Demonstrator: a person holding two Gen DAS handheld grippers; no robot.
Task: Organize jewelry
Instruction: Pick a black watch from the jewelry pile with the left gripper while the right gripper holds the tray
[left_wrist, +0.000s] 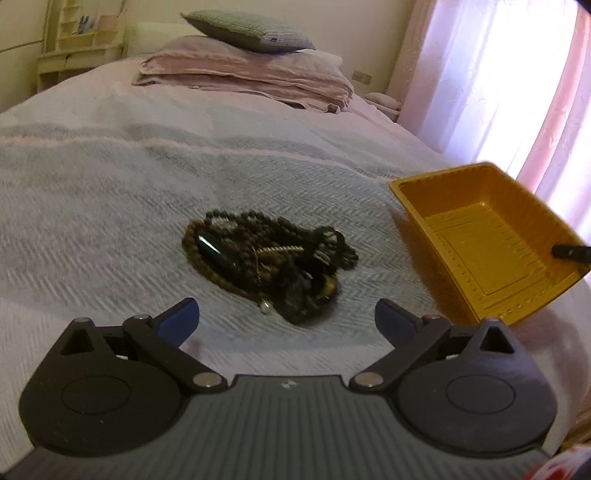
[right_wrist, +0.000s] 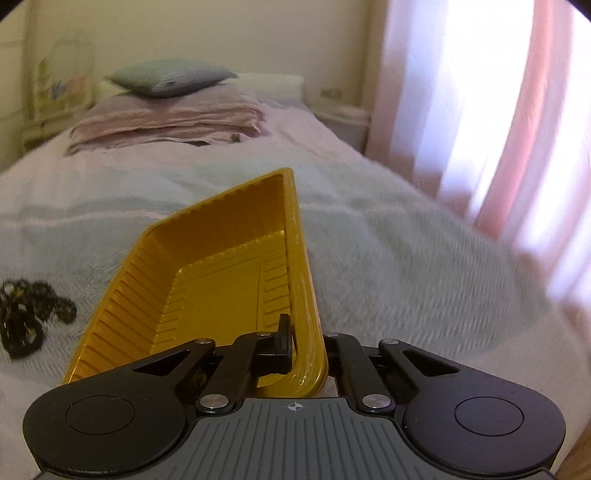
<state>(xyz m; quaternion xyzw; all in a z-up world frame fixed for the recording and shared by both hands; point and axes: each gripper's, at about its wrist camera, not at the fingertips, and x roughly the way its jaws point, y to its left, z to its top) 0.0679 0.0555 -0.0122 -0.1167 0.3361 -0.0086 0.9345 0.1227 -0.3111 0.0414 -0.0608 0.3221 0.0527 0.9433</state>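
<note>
A shallow rectangular tray of ribbed yellow-orange plastic (right_wrist: 207, 280) is seen in the lower middle of the right wrist view, lifted at an angle above the pale herringbone-woven bedspread (right_wrist: 388, 258). The right gripper (right_wrist: 295, 343) is closed on the tray's near right rim: one black finger lies inside the wall, the other outside it, with the rim pinched between them. In the left wrist view the same tray (left_wrist: 480, 236) is found at the right edge of the frame, tilted, with a black fingertip of the right gripper (left_wrist: 567, 252) reaching over its far rim.

The left gripper (left_wrist: 287, 317) is held wide open at the bottom centre of its own view, its blue-padded fingers (left_wrist: 181, 317) spread well apart, and nothing is held between them. Just beyond the fingers, in the middle of the frame, a tangled heap of dark beaded necklaces and bracelets (left_wrist: 269, 262) is laid on the bedspread, near the tray but apart from it. The same heap (right_wrist: 26, 317) is seen, blurred, at the left edge of the right wrist view.

At the top of the frame, a grey-green cushion (left_wrist: 247, 31) is set on a stack of folded mauve linen (left_wrist: 243, 77), and pink curtains (left_wrist: 517, 74) are lit at the upper right.
</note>
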